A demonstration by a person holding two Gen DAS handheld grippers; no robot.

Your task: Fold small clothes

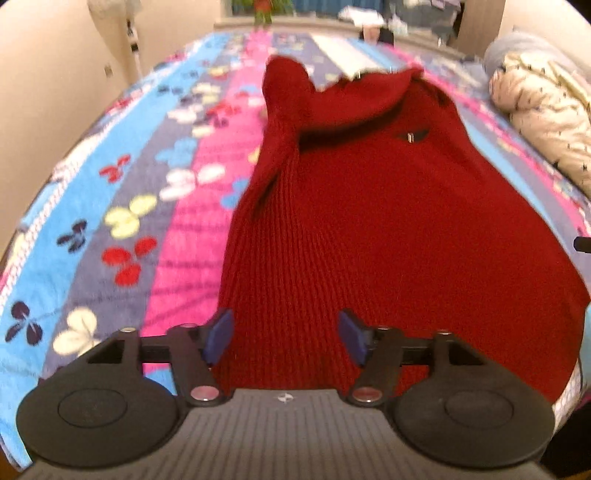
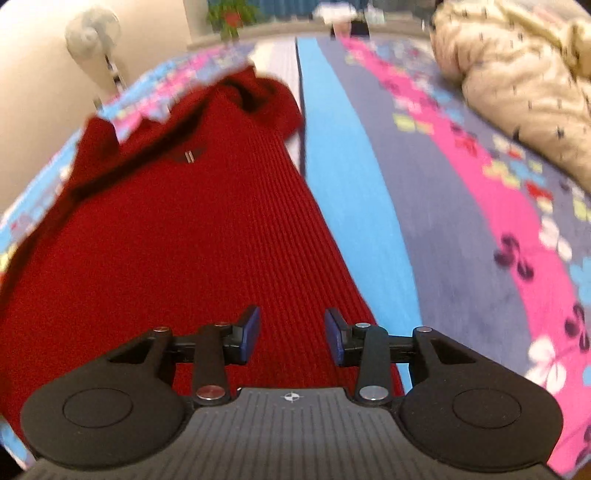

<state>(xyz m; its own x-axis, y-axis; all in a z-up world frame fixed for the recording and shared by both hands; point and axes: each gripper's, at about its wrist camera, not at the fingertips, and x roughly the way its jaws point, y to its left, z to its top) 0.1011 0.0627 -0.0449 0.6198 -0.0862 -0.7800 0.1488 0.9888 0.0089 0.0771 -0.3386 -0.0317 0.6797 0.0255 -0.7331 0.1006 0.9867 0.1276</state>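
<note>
Left wrist view shows one red ribbed knit sweater (image 1: 369,221) lying spread on a bed covered by one striped blanket (image 1: 110,206) printed with butterfly shapes in blue, pink, purple and white bands. The left gripper (image 1: 286,338) hangs over the sweater's near hem with its two blue pads (image 1: 219,334) well apart and nothing pinched between them; the knit shows in the gap below. One sleeve (image 1: 284,96) is bunched up at the far left of the garment, and one small dark tab with a metal clip (image 1: 410,136) sits near the neckline. In the right wrist view the right gripper (image 2: 291,334) is also parted, its two pads clear of the fabric, over the sweater's near right edge beside a plain blue stripe (image 2: 354,206). One cream padded jacket (image 2: 517,81) lies crumpled at the far right of the bed. One standing fan (image 2: 92,33) and one potted plant (image 2: 231,16) stand beyond the bed.
</note>
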